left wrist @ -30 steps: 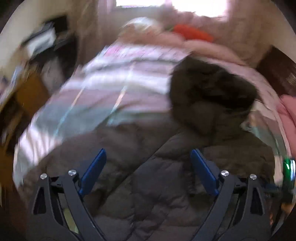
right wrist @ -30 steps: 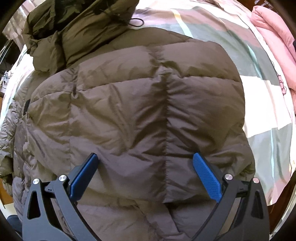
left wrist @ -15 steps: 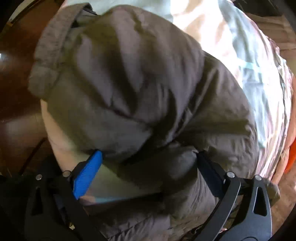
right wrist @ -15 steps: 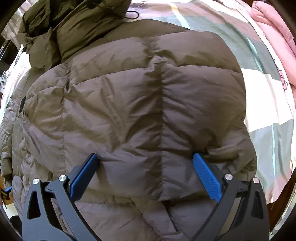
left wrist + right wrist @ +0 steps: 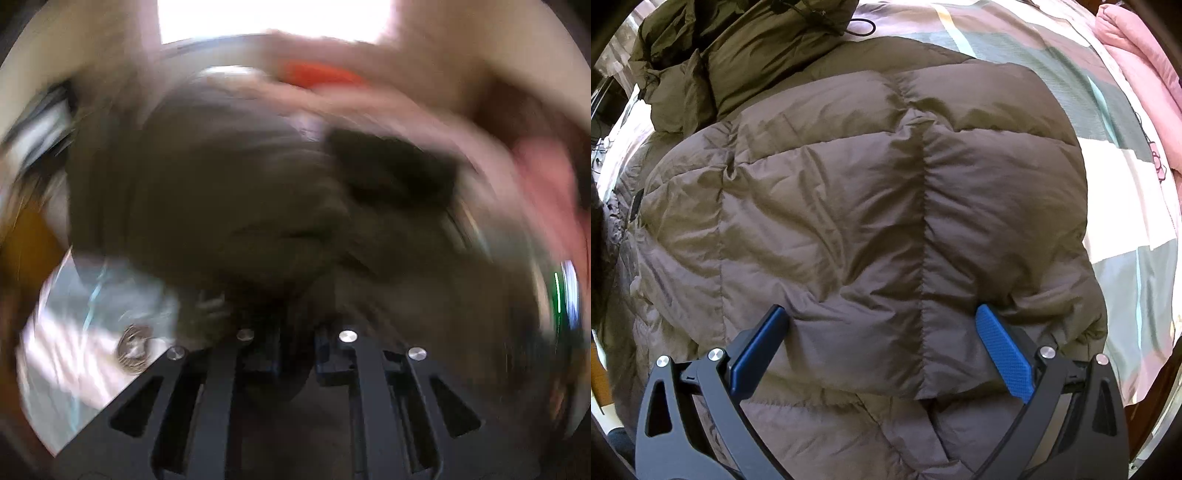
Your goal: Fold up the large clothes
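A large olive-brown quilted puffer jacket lies on the bed, its hood at the top left of the right wrist view. My right gripper is open, its blue pads straddling a folded edge of the jacket. The left wrist view is heavily blurred. There my left gripper has its jaws drawn close together on a bunch of the jacket, lifted in front of the camera.
The bed has a pink, white and grey-green checked sheet. A pink quilt lies along the right side. An orange item sits near the head of the bed. Wooden furniture stands left of the bed.
My left gripper has closed on part of the jacket and swung it up and over towards the bed. My right gripper has stayed open and almost still over the jacket.
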`<state>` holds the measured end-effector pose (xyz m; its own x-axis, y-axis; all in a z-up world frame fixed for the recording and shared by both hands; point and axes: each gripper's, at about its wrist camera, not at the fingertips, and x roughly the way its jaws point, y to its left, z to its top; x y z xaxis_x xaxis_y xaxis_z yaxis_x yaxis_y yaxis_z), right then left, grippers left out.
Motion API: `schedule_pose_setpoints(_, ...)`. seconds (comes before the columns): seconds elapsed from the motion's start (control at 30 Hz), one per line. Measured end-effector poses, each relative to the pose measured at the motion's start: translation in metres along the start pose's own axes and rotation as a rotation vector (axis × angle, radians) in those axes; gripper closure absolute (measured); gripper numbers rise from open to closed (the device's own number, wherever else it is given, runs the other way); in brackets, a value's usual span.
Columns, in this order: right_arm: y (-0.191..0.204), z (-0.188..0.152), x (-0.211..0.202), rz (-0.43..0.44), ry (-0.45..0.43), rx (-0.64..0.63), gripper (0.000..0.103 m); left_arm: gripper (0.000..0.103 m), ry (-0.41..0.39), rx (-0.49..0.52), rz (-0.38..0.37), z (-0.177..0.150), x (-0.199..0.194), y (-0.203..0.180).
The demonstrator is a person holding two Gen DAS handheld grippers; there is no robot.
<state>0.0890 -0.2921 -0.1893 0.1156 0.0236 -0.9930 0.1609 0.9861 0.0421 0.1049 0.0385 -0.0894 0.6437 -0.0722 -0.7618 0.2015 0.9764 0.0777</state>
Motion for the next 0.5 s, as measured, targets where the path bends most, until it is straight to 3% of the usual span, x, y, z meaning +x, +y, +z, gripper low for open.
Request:
schedule_pose_setpoints(0.07, -0.001, 0.001, 0.001, 0.006, -0.006, 0.008, 0.001, 0.087, 0.099, 0.152, -0.047, -0.016, 0.019, -0.053)
schedule_pose_setpoints(0.2, -0.017, 0.006, -0.013, 0.070, -0.079, 0.103, 0.001, 0.087, 0.144, 0.378, 0.074, -0.048, 0.032, -0.098)
schedule_pose_setpoints(0.27, -0.033, 0.009, -0.024, 0.148, -0.130, 0.201, 0.001, 0.086, 0.168, 0.335, 0.073, -0.047, 0.032, -0.085)
schedule_pose_setpoints(0.37, -0.050, 0.009, -0.038, 0.355, -0.202, 0.334, 0.001, 0.083, 0.233, 0.170, 0.002, -0.038, 0.034, -0.058)
schedule_pose_setpoints(0.43, -0.042, 0.011, -0.037, 0.551, -0.170, 0.337, 0.001, 0.079, 0.279, 0.103, -0.054, -0.041, 0.045, -0.044)
schedule_pose_setpoints(0.5, -0.026, 0.012, -0.032, 0.726, -0.098, 0.327, 0.001, 0.077, 0.282, 0.087, -0.057, -0.043, 0.047, -0.042)
